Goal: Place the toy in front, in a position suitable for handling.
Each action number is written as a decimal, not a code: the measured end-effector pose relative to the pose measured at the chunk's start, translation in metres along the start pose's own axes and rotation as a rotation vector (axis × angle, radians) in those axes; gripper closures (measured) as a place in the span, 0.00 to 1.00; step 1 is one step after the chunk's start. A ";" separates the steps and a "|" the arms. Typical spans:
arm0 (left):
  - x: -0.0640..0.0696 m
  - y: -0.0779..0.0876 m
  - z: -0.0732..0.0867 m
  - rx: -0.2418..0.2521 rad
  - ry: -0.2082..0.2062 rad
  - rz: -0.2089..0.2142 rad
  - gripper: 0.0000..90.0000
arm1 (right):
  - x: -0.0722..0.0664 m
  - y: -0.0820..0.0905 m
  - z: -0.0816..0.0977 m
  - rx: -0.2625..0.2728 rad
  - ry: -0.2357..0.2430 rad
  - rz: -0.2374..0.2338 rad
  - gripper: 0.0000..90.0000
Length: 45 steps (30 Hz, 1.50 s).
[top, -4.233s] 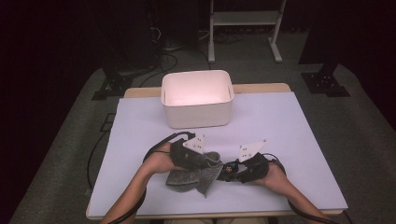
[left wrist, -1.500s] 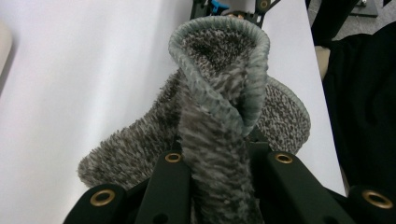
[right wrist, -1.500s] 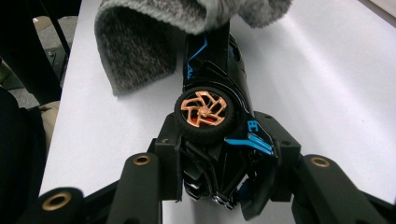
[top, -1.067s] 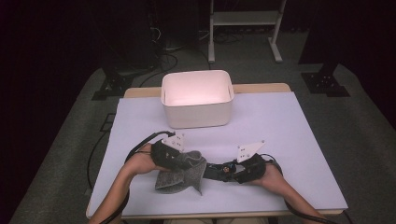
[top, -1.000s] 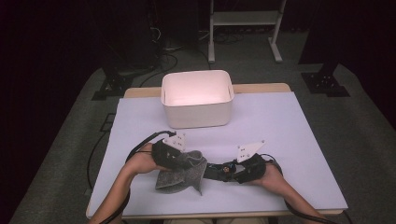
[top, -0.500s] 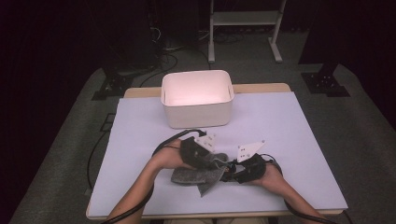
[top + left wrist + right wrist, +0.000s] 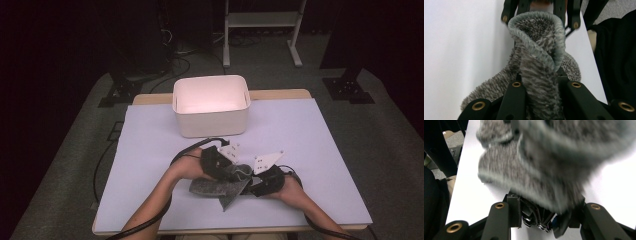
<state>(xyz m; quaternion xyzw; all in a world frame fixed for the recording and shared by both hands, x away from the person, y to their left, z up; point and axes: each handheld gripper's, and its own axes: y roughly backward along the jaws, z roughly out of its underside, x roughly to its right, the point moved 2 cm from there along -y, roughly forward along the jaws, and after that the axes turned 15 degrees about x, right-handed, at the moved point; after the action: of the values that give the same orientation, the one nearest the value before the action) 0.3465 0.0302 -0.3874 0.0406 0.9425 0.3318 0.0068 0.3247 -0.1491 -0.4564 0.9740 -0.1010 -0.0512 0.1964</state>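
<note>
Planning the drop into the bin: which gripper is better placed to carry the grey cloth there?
Probably the left gripper: its jaws are shut on the grey cloth, and it sits nearer the white bin than the right gripper.

In the right gripper view the fuzzy grey knitted cloth (image 7: pixel 544 162) is blurred, runs off the top edge and hides the right tool's (image 7: pixel 546 220) tips. In the high view the person's forearms are cut off at the bottom edge.

No text, label or number is legible on anything.
</note>
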 end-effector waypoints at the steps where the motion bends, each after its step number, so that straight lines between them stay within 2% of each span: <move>1: 0.000 0.004 0.004 0.002 0.008 -0.006 0.86 | 0.000 0.000 0.000 -0.001 0.003 0.001 0.63; 7: 0.002 0.030 0.026 0.048 0.061 -0.048 0.86 | 0.000 0.000 0.000 -0.001 0.001 -0.001 0.63; 10: 0.003 0.042 0.036 0.054 0.080 -0.071 0.85 | 0.000 0.000 0.000 0.000 0.003 0.001 0.63; 17: 0.005 0.057 0.052 0.066 0.116 -0.110 0.85 | 0.000 0.000 0.000 -0.005 0.006 0.000 0.63; 24: 0.004 0.063 0.062 0.077 0.134 -0.124 0.85 | -0.001 0.000 -0.001 -0.012 0.009 0.003 0.63; 31: 0.002 0.065 0.072 0.119 0.173 -0.130 0.85 | 0.001 0.000 -0.003 -0.032 0.009 -0.006 0.63; 35: 0.002 0.065 0.075 0.140 0.182 -0.131 0.85 | 0.003 -0.002 -0.007 -0.070 -0.010 -0.018 0.61; 38: 0.003 0.065 0.075 0.145 0.181 -0.127 0.85 | 0.003 -0.006 -0.011 -0.106 0.006 -0.014 0.54; 45: 0.004 0.064 0.074 0.150 0.176 -0.124 0.85 | 0.002 -0.023 -0.026 -0.162 0.024 -0.027 0.50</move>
<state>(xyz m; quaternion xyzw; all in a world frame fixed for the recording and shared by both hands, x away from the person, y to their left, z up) 0.3498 0.1264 -0.4054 -0.0465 0.9622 0.2617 -0.0586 0.3340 -0.1188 -0.4416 0.9568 -0.0811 -0.0499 0.2749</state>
